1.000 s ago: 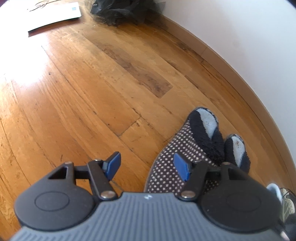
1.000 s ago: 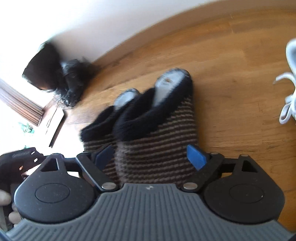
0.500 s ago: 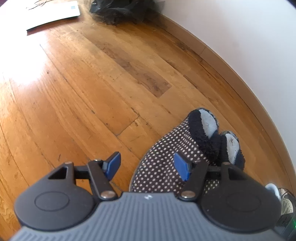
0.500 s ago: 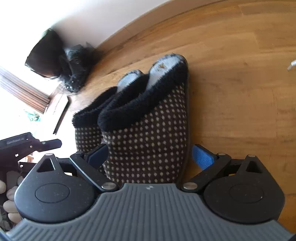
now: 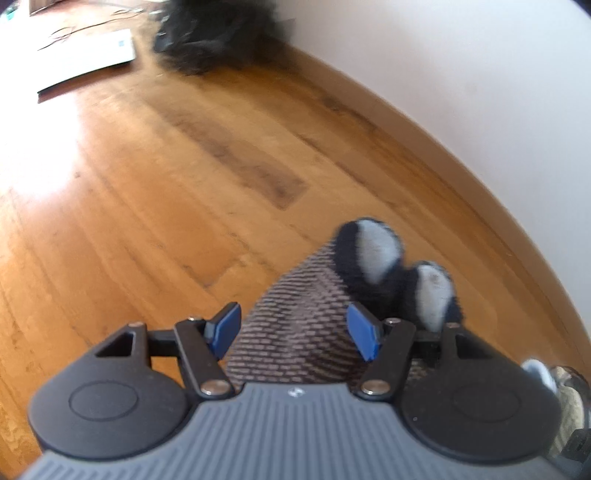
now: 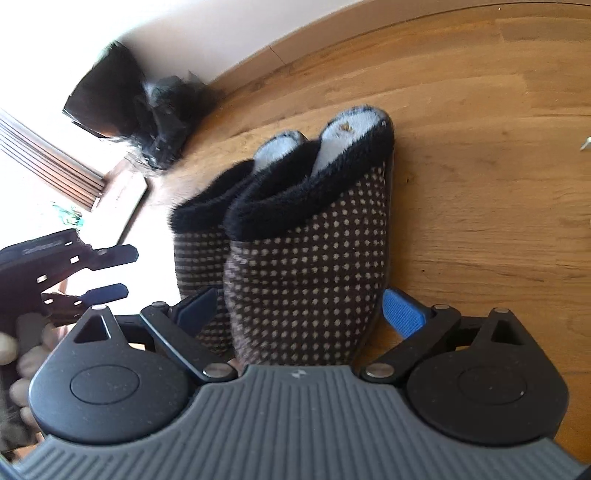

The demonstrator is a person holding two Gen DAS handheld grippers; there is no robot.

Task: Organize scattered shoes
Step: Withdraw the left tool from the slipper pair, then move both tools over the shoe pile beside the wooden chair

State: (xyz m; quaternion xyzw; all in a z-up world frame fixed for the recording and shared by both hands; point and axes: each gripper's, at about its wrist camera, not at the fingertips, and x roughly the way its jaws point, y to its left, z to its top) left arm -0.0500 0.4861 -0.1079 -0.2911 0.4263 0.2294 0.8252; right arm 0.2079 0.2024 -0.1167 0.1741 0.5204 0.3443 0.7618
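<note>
Two brown dotted slippers with black fleece cuffs lie side by side on the wooden floor, near the wall. In the right wrist view the nearer slipper [image 6: 306, 280] lies between the open fingers of my right gripper [image 6: 301, 312], and the second slipper [image 6: 197, 254] lies just left of it. In the left wrist view the left slipper [image 5: 299, 325] sits between the open fingers of my left gripper [image 5: 293, 328], with the other slipper's heel [image 5: 432, 291] to its right. I cannot tell whether the pads touch. The left gripper [image 6: 99, 273] also shows at the left edge of the right wrist view.
A black fluffy heap [image 5: 218, 33] lies by the skirting board at the far end, also in the right wrist view [image 6: 147, 110]. A flat white sheet [image 5: 85, 62] lies on the floor. Part of a light shoe [image 5: 554, 384] shows at the lower right. The wall [image 5: 461, 66] runs along the right.
The left gripper has swung right, so the left slipper now lies between its fingers. The right gripper has pulled back a little; both stay open.
</note>
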